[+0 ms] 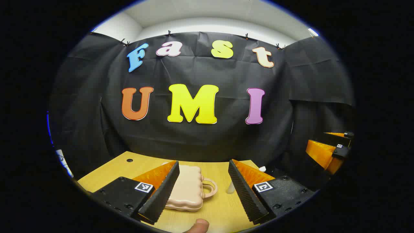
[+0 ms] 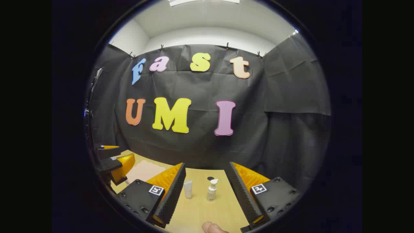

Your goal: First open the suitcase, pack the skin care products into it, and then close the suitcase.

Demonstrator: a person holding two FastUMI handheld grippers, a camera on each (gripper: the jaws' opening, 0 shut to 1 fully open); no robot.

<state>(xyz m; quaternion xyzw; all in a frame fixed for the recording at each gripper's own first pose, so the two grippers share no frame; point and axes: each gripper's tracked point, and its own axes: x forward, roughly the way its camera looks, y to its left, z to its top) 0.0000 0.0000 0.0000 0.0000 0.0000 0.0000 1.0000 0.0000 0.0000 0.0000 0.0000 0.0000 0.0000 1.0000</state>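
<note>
A pale pink suitcase [image 1: 186, 189] lies flat and closed on the wooden table [image 1: 106, 171], its handle [image 1: 211, 187] pointing right. My left gripper [image 1: 203, 165] hovers open above it, with the case showing between the fingers. A white tube [image 2: 188, 189] and a white pump bottle [image 2: 212, 191] stand on the table ahead of my right gripper [image 2: 207, 165], which is open and holds nothing. In the right gripper view the suitcase [image 2: 144, 171] lies at the left, beside the left gripper [image 2: 114, 161]. In the left gripper view the tube [image 1: 231, 187] peeks out by the right finger.
The black cloth wall closes off the back of the table [image 2: 200, 210]. A dark cable hole [image 2: 210, 178] sits behind the bottle, another [image 1: 129, 160] at the table's back left. The right gripper [image 1: 330, 152] shows far right. A thumb [image 1: 198, 226] is at the bottom edge.
</note>
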